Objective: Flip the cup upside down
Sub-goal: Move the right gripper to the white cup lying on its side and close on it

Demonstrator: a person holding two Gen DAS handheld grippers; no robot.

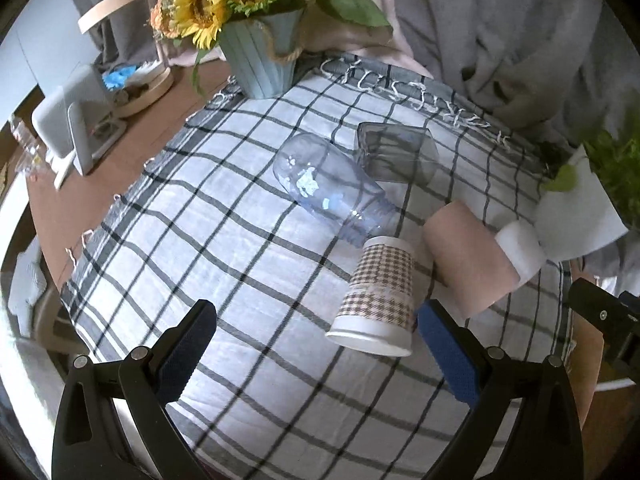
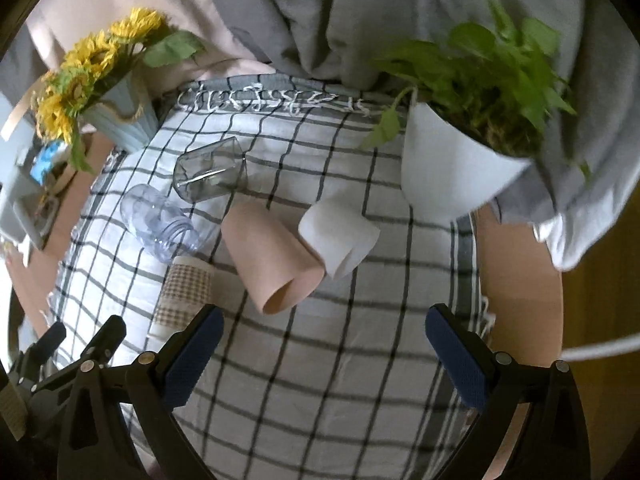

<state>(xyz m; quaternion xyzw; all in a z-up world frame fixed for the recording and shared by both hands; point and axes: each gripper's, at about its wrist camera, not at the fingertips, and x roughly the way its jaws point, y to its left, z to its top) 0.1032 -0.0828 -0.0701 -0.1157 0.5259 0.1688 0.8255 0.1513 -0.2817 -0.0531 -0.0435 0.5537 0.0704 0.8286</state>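
- Left wrist view: the left hand-held gripper (image 1: 316,338) hangs low over the checked cloth (image 1: 224,240) on the bench, jaws spread wide and holding nothing.
- The houndstooth paper cup (image 1: 378,294) stands mouth-down on the cloth, rim flat and base uppermost. It sits just inside the right-side finger (image 1: 448,356), off centre in the gap. Judgement: the flip looks done already, the cup set down inverted.
- A clear plastic bottle (image 1: 332,184) lies on its side beyond the cup, its neck close to or touching the cup's base. A smoky glass tumbler (image 1: 394,154) lies tipped behind it, and a pink-and-white roll (image 1: 480,256) lies to the cup's right.
- A sunflower pot (image 1: 262,60) stands at the cloth's far corner, well clear of the work.
- Right wrist view: the right hand-held gripper (image 2: 324,354) is also wide open and empty, over bare cloth.
- The cup shows at lower left, partly hidden behind this hand-held gripper's left finger (image 2: 192,360).
- A white pot of green leaves (image 2: 452,172) stands at the far right.
- Judgement: both open jaws suggest release, with nothing left to steady.
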